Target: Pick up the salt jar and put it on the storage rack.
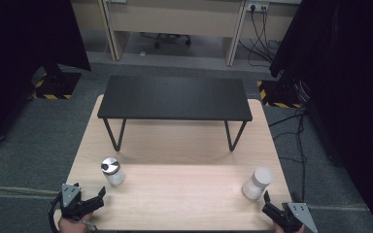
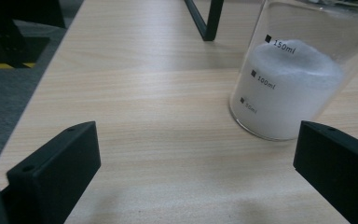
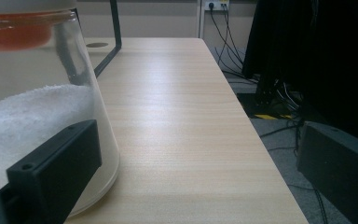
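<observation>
Both hands sat low at the near edge; the left gripper (image 1: 85, 201) and right gripper (image 1: 277, 213) had their fingers spread wide, holding nothing.

My pale, matt wood-grain tabletop (image 2: 135, 93) carries a clear glossy glass beaker (image 2: 307, 42) of fine white grainy powder (image 2: 289, 88), printed with black markings. My grippers' black jaws look like smooth matt plastic. The small black bench (image 1: 175, 97) on it looks matt.
</observation>
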Demonstrator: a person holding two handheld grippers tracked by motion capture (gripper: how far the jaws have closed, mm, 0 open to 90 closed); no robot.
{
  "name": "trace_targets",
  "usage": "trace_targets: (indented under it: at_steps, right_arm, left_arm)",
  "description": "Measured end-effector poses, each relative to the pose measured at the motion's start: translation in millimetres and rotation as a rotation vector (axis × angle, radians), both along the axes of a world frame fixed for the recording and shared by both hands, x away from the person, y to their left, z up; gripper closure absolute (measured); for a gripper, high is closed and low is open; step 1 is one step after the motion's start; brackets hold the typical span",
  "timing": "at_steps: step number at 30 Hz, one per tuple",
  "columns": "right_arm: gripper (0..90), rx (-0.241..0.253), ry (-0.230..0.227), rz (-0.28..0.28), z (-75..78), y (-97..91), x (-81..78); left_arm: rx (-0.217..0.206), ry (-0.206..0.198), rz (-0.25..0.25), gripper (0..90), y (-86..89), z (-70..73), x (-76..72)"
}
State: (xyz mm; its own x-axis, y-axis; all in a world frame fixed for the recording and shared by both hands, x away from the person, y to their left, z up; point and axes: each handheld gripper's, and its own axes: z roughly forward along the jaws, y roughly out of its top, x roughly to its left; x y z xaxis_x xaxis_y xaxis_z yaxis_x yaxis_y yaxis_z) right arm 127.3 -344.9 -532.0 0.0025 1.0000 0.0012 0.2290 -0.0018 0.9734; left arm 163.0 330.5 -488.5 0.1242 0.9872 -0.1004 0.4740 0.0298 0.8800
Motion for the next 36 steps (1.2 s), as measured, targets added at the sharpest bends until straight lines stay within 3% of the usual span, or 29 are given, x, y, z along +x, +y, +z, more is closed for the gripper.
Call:
trace_targets:
  at_steps: [11, 22, 29, 36]
  right_arm:
    - [0.2, 0.001, 0.001, 0.016, 0.2, -2.7, -0.3]
    - [0.2, 0.003, -0.006, 0.025, -1.0, -4.5, -1.1]
    - [0.2, 0.002, -0.006, 0.026, -1.0, -4.5, -1.2]
    - [0.2, 0.002, -0.002, 0.027, -0.4, -4.4, -0.8]
  left_arm:
    - [0.006, -0.016, -0.028, 0.0, -4.3, 3.7, -2.7]
    - [-0.025, -0.012, -0.078, 0.0, -12.9, 11.3, 3.5]
    - [-0.046, -0.018, -0.077, 0.0, -14.0, 12.3, 6.1]
    - [-0.033, -0.025, -0.079, 0.0, -19.1, 13.3, 11.6]
